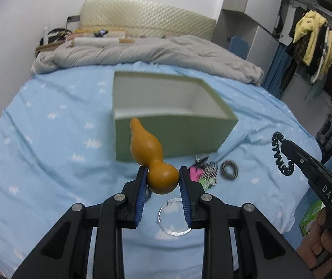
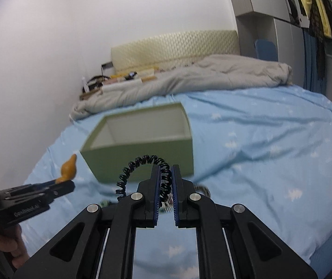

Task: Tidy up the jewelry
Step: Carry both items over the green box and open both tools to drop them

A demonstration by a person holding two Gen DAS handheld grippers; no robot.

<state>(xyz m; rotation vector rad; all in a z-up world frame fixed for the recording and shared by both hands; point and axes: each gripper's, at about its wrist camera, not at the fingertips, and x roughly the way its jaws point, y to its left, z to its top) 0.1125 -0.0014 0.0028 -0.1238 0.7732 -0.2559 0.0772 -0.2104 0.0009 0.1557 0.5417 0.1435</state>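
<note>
On right claw [image 1: 282,153]: "DAS"

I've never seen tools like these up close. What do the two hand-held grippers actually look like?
Both are matte black plastic linkages with round silver pivot pins and two fingers faced with ribbed blue pads. The left gripper carries faint white lettering on its side; the right gripper shows white letters "DAS" on its curved black handle. No sleeves or cables show.

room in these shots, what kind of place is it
Most likely a bedroom at home: a bed with a blue sheet, a grey duvet bunched before a padded headboard, and clothes hanging on a rail.
</note>
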